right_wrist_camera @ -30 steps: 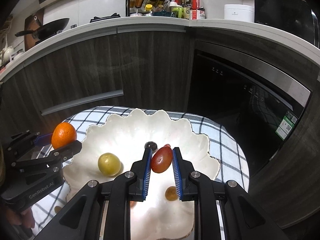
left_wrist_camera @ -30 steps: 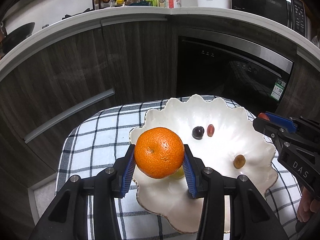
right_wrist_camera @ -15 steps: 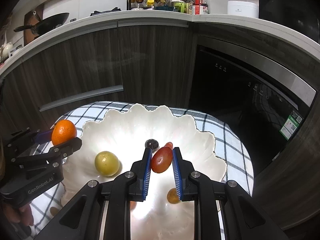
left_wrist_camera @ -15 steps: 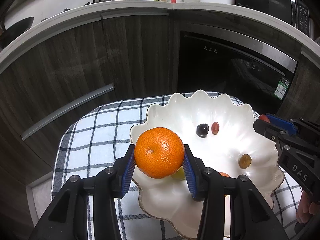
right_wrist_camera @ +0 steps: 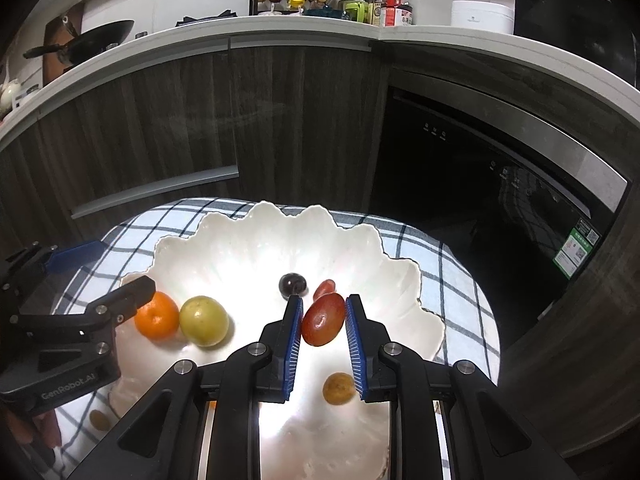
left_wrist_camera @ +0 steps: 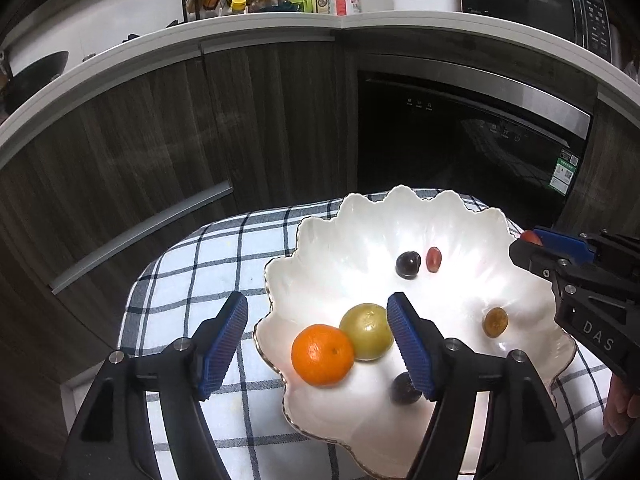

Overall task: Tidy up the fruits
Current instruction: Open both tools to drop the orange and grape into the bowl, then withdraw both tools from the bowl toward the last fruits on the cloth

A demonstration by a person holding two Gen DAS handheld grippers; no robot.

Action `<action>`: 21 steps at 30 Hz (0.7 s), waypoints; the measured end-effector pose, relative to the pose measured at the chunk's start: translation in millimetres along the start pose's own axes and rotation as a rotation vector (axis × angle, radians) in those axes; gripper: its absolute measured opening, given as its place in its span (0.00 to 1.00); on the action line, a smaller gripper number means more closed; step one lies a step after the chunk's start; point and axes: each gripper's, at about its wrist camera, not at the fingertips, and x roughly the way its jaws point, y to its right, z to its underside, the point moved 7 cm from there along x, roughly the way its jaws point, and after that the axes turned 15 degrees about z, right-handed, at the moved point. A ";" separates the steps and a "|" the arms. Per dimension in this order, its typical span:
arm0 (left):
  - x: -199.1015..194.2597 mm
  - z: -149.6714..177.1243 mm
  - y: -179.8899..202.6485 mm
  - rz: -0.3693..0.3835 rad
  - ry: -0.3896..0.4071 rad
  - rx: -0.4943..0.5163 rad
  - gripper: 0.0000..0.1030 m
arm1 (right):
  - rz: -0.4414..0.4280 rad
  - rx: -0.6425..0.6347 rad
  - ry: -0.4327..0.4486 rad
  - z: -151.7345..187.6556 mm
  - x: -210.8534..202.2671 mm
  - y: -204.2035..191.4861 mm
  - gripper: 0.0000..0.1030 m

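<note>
A: Why does the scalloped white bowl point(left_wrist_camera: 404, 216) sit mid-cloth?

B: Probably so both tools reach it. The left gripper point(left_wrist_camera: 318, 342) is spread wide, empty; the orange point(left_wrist_camera: 322, 354) rests inside the bowl's near rim, touching a yellow-green fruit point(left_wrist_camera: 366, 331).

A: The right gripper point(right_wrist_camera: 320, 330)?

B: Clamped on a glossy reddish-brown grape point(right_wrist_camera: 322, 319), held above the bowl, likely for dropping in.
</note>
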 end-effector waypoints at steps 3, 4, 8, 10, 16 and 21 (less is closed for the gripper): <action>-2.6 1.2 -1.5 -0.013 0.009 -0.002 0.79 | 0.007 0.014 0.002 -0.4 -1.5 2.4 0.51; -4.0 1.7 -2.3 -0.018 0.013 -0.004 0.81 | 0.012 0.020 0.012 -1.5 -3.6 3.3 0.54; -8.4 4.2 -5.3 -0.021 0.016 -0.019 0.84 | 0.017 0.017 0.023 -3.5 -7.8 3.3 0.57; -11.3 4.5 -5.6 -0.021 0.020 -0.023 0.88 | 0.011 0.021 0.022 -4.0 -9.8 3.0 0.57; -31.5 -0.1 -4.6 -0.027 0.053 -0.019 0.91 | 0.013 0.042 0.021 -4.7 -21.8 6.0 0.61; -48.4 -5.0 -0.7 -0.036 0.076 -0.005 0.91 | 0.023 0.055 0.044 -5.6 -40.1 9.8 0.61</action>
